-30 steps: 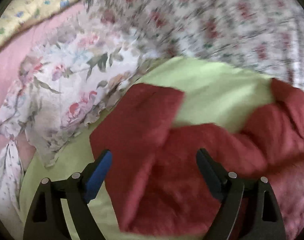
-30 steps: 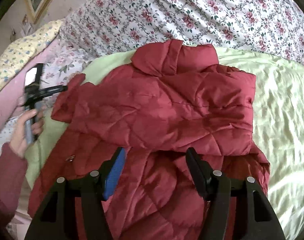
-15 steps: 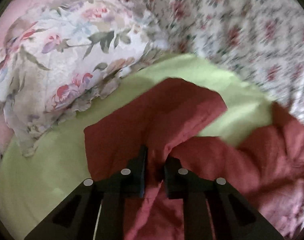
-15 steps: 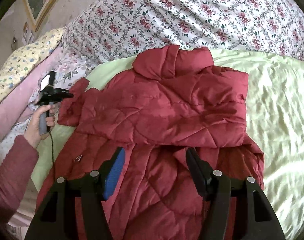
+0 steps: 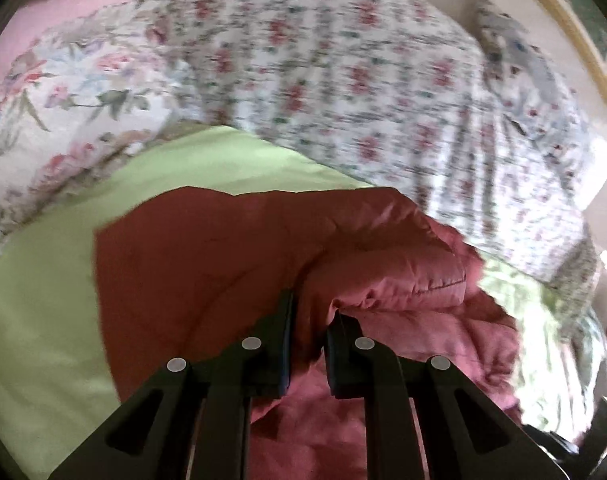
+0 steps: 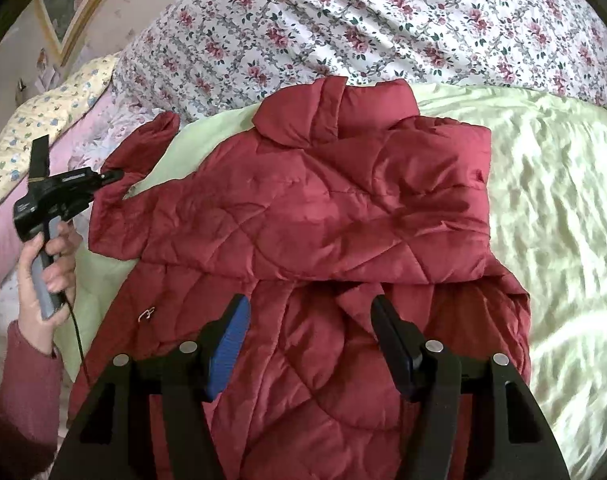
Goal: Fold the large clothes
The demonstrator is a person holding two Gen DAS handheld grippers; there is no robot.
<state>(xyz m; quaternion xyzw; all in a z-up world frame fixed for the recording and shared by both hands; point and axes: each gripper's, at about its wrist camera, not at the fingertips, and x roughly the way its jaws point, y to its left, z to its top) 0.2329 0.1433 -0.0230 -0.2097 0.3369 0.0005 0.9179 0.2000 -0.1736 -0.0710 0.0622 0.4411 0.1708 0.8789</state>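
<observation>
A red quilted jacket lies on a light green sheet, collar toward the far side, one sleeve folded across its back. My left gripper is shut on the other sleeve near its cuff and holds it lifted off the sheet; in the right wrist view the left gripper shows at the far left, with the sleeve rising from it. My right gripper is open and empty, hovering over the jacket's lower back.
A rose-patterned quilt is bunched along the far side of the bed. A floral pillow and pink and yellow bedding lie at the left. A framed picture hangs on the wall.
My left gripper closed on the sleeve near its cuff, then lifted and swung it, so the view turned to the right. The right gripper stayed open and rose slightly.
</observation>
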